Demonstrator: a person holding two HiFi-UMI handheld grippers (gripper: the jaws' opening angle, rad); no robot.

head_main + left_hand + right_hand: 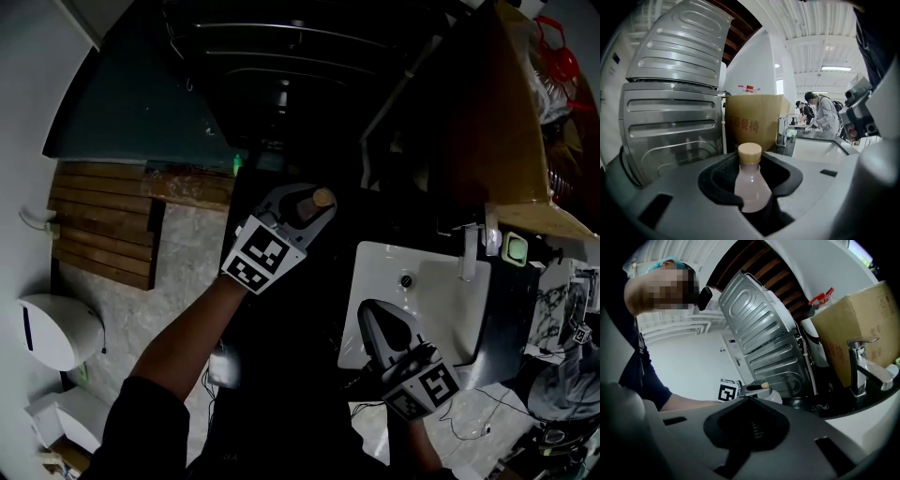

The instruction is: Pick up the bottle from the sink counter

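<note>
My left gripper (305,208) is shut on a small bottle (751,185) of pale pinkish liquid with a tan cap (750,152). The cap (323,197) pokes out past the jaws in the head view. The bottle stands upright between the black pads, lifted over the dark counter left of the white sink (441,309). My right gripper (373,317) hovers over the sink's near left part, its jaws closed together with nothing in them (750,425). In the right gripper view the left gripper (745,390) shows small with its marker cube.
A chrome faucet (469,251) stands at the sink's back edge, and a cardboard box (754,119) sits behind it. A ribbed metal appliance (670,93) rises on the left. A marble-patterned object (553,300) lies right of the sink. People (820,112) work in the background.
</note>
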